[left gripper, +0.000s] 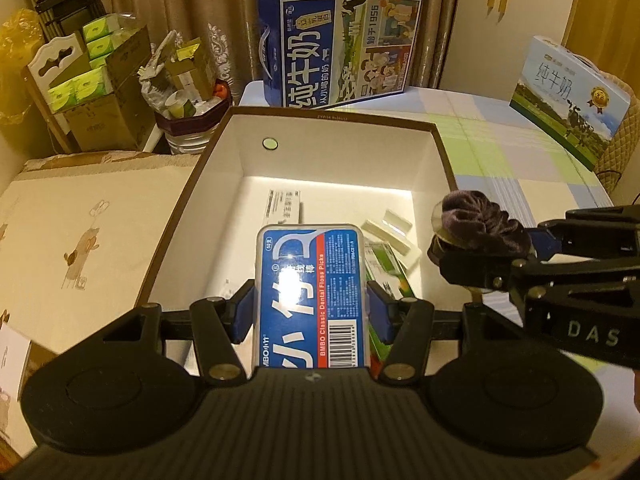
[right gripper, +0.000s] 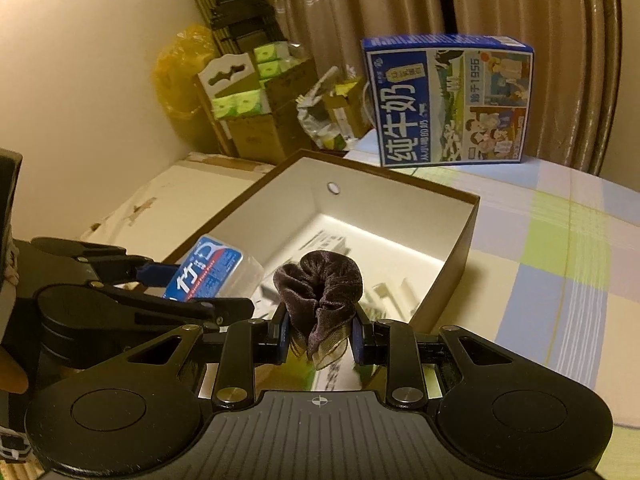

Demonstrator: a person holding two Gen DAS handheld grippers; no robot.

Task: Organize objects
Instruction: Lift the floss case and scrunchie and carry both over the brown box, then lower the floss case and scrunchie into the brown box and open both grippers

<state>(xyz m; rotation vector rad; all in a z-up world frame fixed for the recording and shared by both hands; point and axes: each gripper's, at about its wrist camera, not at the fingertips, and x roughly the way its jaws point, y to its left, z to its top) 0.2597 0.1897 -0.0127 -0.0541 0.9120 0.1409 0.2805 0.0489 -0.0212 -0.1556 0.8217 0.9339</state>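
With the left claw (left gripper: 312,300) clamping the dental floss picks case (left gripper: 310,280) and the right claw (right gripper: 320,334) pinching the dark velvet scrunchie (right gripper: 320,284), both are hovering over the open box (left gripper: 180,216) and should probably lower well inside its walls before releasing.

Both wrist views angled steeply down, close above the open box (left gripper: 224,128) (right gripper: 464,236), left and right of it, sharing its interior.

2 milk cartons (left gripper: 340,46), 1 open box (left gripper: 320,114)
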